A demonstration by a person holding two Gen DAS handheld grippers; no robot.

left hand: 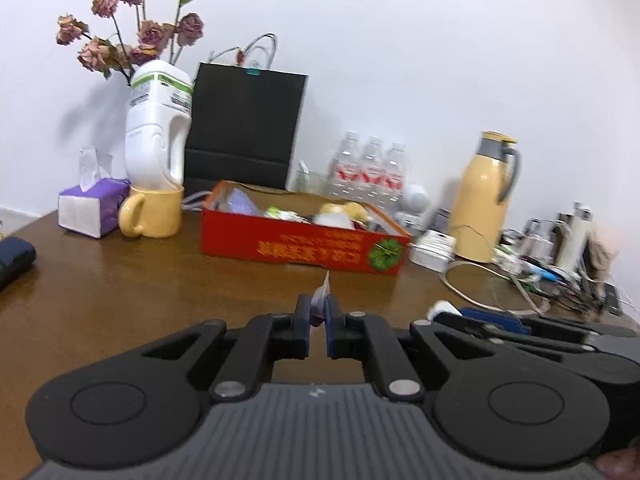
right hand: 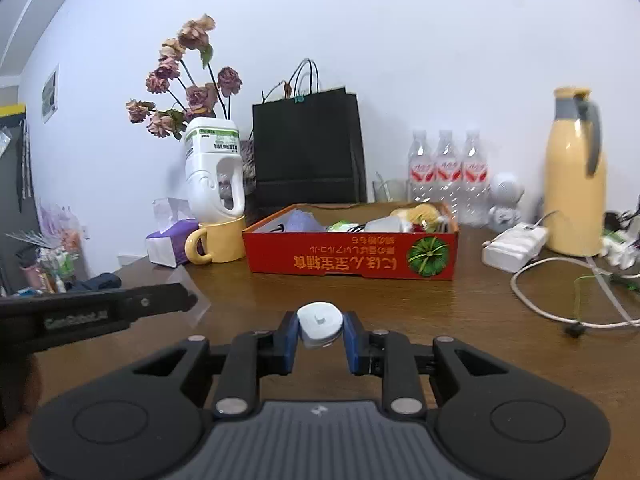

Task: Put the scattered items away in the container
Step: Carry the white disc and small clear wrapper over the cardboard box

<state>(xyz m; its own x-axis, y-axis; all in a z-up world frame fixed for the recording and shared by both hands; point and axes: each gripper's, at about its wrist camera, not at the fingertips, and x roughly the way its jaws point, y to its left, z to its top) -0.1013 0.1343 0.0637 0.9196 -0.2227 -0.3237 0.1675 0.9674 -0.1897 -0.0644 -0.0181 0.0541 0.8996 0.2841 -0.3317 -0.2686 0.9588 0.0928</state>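
A red cardboard box [left hand: 304, 246] [right hand: 348, 256] stands on the wooden table and holds several small items. My left gripper [left hand: 319, 312] is shut on a small thin packet [left hand: 321, 294], held edge-on above the table in front of the box. My right gripper [right hand: 320, 330] is shut on a white rounded plastic object [right hand: 320, 322], also in front of the box. The right gripper shows at the right of the left wrist view [left hand: 472, 316] with the white object [left hand: 440, 307]. The left gripper's arm shows at the left of the right wrist view [right hand: 104, 306].
A yellow mug [right hand: 220, 242], tissue pack [right hand: 168, 244], white jug with dried roses [right hand: 214, 168] and black paper bag [right hand: 308, 148] stand behind left. Water bottles [right hand: 448, 176], a yellow thermos [right hand: 574, 176], white adapter [right hand: 514, 246] and cables [right hand: 560, 292] lie right.
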